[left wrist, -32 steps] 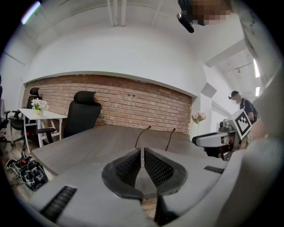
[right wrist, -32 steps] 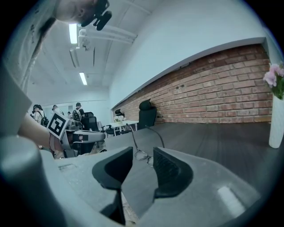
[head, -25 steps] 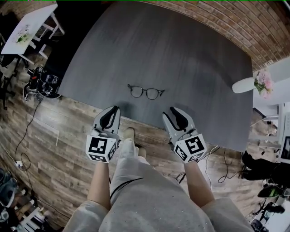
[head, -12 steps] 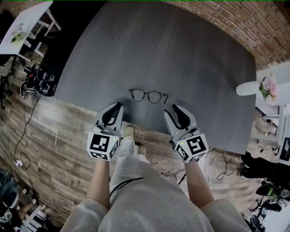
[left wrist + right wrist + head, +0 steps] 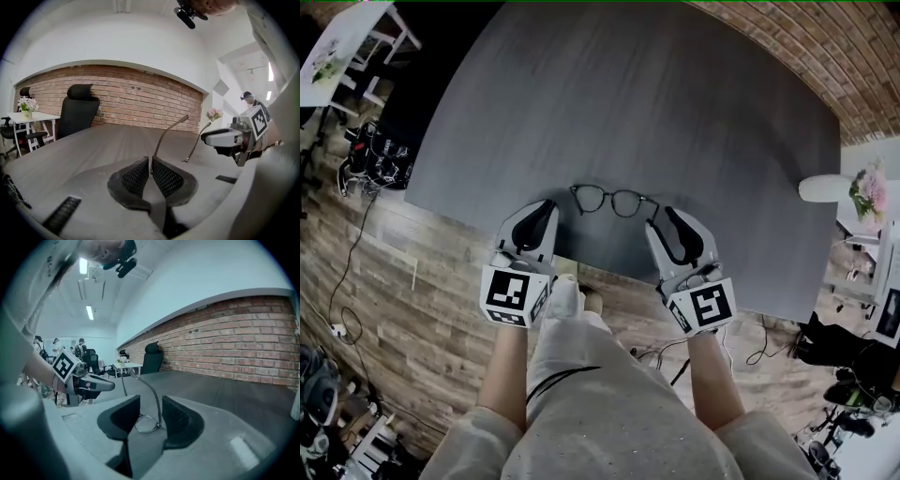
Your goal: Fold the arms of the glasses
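Observation:
Dark thin-framed glasses [image 5: 614,200] stand on the grey table [image 5: 675,103] near its front edge, both arms unfolded and sticking up. My left gripper [image 5: 547,206] is at their left end. In the left gripper view its mesh pads [image 5: 137,176] are closed to a slit on the base of one arm [image 5: 164,138]; the other arm [image 5: 197,143] rises to the right. My right gripper [image 5: 660,218] is at the right end, open. In the right gripper view its jaws [image 5: 150,416] straddle a lens ring [image 5: 145,424] and the arm [image 5: 152,397] without touching.
A white vase with pink flowers [image 5: 853,187] stands at the table's right edge. The table's front edge [image 5: 609,272] runs just under both grippers, above a wood floor. A black office chair [image 5: 77,112] and a white side table [image 5: 35,117] stand beyond.
Both grippers have moved forward from the table's front edge up to the two ends of the glasses. The glasses have not visibly shifted on the table.

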The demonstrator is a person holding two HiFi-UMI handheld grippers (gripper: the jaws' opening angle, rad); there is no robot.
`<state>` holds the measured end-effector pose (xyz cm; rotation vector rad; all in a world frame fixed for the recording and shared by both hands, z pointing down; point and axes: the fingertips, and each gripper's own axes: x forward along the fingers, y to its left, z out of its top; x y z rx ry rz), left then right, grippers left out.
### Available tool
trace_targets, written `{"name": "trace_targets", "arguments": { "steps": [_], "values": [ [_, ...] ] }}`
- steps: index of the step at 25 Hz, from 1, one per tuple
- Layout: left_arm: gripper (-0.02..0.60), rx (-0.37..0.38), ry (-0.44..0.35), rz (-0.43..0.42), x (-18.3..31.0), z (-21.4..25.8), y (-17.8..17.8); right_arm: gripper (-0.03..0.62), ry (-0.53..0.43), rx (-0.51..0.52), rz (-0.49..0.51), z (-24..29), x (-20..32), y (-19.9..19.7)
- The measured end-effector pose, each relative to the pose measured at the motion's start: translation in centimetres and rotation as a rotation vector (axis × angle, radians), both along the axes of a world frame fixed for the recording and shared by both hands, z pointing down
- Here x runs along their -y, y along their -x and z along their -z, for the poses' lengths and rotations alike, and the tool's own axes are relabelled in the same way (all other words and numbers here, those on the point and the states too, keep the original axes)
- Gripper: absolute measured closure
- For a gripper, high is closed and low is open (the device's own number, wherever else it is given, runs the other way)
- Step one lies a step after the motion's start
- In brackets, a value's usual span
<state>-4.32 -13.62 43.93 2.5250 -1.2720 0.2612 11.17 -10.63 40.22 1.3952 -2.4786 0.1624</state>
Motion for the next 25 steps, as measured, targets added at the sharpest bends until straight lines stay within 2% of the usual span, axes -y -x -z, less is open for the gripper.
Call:
{"name": "trace_targets", "arguments": {
  "steps": [12, 17, 22, 25],
  "values": [
    [0.560, -0.013, 0.008, -0.020, 1.4, -0.8, -0.4, 0.459, -0.058, -0.145, 0.082, 0.0, 0.6, 2.1],
    [0.560, -0.021, 0.010, -0.022, 1.7, -0.8, -0.4, 0.467, -0.069, -0.178, 0.079, 0.1, 0.8, 2.3],
    [0.560, -0.027, 0.009, -0.019, 1.9, -0.7, -0.2, 0.468, -0.054, -0.256, 0.071, -0.7, 1.4, 2.2],
    [0.560, -0.032, 0.011, -0.017, 2.0, -0.6, -0.1, 0.532, -0.057, -0.283, 0.070, -0.7, 1.7, 2.3]
  ]
}}
